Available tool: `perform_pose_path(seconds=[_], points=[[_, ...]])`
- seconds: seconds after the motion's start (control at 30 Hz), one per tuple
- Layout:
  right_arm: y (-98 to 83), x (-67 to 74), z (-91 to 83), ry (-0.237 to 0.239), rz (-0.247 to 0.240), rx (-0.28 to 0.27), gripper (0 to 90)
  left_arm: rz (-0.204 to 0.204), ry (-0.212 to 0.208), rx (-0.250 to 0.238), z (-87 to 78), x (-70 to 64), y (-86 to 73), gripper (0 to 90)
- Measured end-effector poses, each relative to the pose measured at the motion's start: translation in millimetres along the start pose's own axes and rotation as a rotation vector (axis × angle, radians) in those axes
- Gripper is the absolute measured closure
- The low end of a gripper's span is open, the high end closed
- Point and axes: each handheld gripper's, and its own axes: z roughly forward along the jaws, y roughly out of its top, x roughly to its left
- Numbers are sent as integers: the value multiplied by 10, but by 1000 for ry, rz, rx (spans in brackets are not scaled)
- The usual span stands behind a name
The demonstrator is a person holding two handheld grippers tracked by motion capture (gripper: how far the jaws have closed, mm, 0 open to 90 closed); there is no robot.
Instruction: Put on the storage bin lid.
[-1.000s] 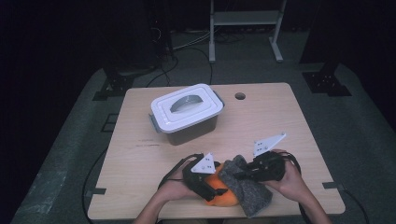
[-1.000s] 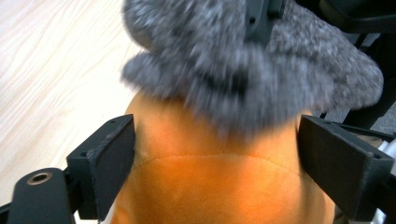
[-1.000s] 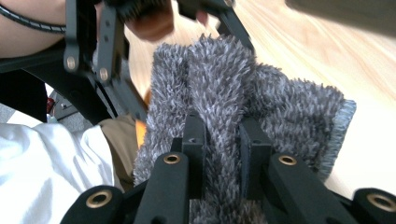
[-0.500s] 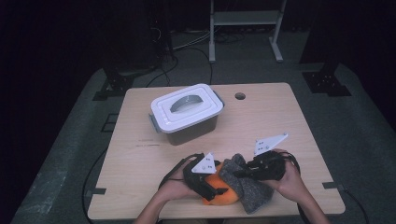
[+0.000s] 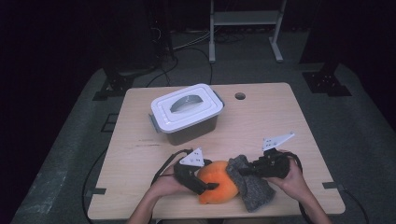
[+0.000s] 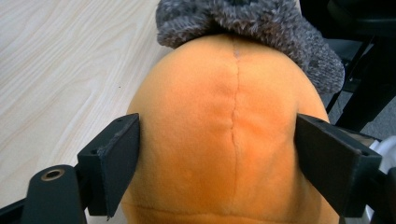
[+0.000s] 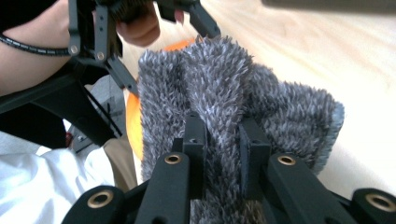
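An orange plush ball lies near the table's front edge, with a grey fuzzy knit cloth draped against its right side. My left gripper comes in from the left; in the left gripper view its two jaws press on both sides of the orange plush ball, and the left gripper is shut on it. My right gripper reaches in from the right. In the right gripper view the right gripper is pinched shut on a fold of the grey cloth, with orange showing behind it.
A grey plastic box with a white handled lid stands at the table's back left. A small round hole sits in the tabletop near the far edge. Cables trail off the left front edge.
My left gripper and the orange ball have shifted slightly left, so more of the orange surface shows beside the cloth. The right gripper has barely moved.
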Motion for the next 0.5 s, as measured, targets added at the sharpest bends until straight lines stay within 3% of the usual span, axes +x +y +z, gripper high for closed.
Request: perform_pose_path(seconds=[0.2, 0.5], points=[[13, 2, 49, -1, -7, 11, 757, 8, -4, 2, -8, 4, -15, 172], [-147, -183, 6, -62, 54, 82, 756, 8, -8, -7, -18, 11, -36, 172]])
